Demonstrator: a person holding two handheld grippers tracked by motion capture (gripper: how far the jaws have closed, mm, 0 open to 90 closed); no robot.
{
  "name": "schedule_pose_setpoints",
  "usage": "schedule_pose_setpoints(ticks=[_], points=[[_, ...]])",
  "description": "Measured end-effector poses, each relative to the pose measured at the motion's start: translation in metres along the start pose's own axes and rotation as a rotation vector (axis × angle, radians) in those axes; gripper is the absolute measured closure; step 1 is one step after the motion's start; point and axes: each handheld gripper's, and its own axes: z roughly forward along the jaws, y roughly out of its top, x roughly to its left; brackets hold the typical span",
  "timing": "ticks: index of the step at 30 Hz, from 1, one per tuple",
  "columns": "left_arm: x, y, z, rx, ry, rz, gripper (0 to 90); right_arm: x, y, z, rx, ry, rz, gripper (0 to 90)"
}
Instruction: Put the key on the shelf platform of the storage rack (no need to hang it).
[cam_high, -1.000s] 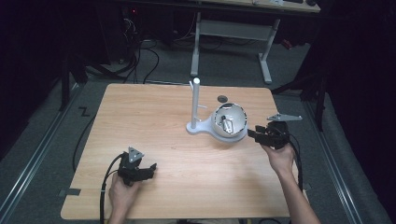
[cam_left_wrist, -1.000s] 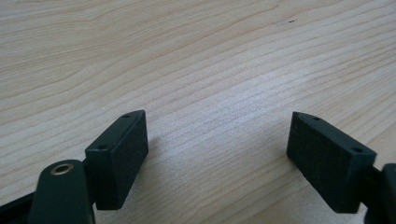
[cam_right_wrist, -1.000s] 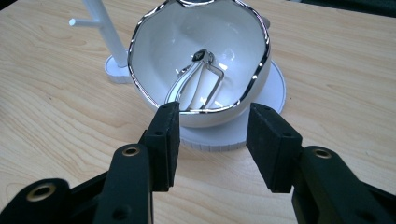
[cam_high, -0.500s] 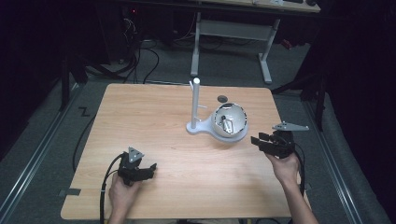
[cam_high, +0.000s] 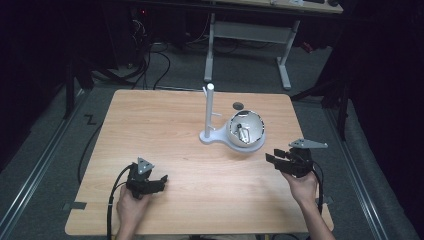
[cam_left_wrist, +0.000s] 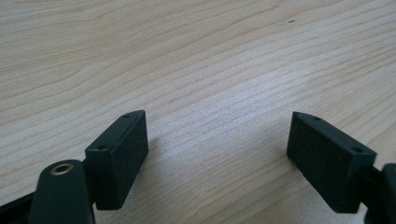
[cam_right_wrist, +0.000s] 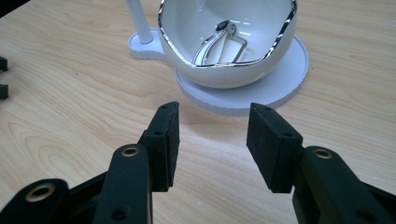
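A white bowl (cam_high: 244, 128) (cam_right_wrist: 229, 42) with a shiny rim rests on the round base (cam_right_wrist: 261, 91) of a white stand, whose thin post (cam_high: 209, 107) rises to its left. A small metal piece (cam_right_wrist: 219, 42) lies inside the bowl. My right gripper (cam_high: 272, 159) (cam_right_wrist: 212, 135) hovers just short of the base on the person's side, open, nothing between its jaws. My left gripper (cam_high: 159, 181) (cam_left_wrist: 217, 144) sits low over bare wood near the table's front left, open wide and empty.
The wooden table (cam_high: 165, 125) carries a small dark round mark (cam_high: 238, 105) behind the bowl. A grey desk frame (cam_high: 250, 35) and cables (cam_high: 155, 55) stand on the floor beyond the far edge. In the right gripper view, black parts of the other gripper (cam_right_wrist: 3, 77) peek in at the left.
My right gripper has drawn back from the bowl toward the person and a little to the right, empty. The left gripper has stayed put.
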Motion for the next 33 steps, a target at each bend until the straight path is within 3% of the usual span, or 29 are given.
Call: schedule_pose_setpoints(ticks=[33], points=[[0.0,0.0,0.0,0.0,0.0,0.001,20.9,0.028,-0.029,0.037,0.029,0.063,-0.005,54.6]])
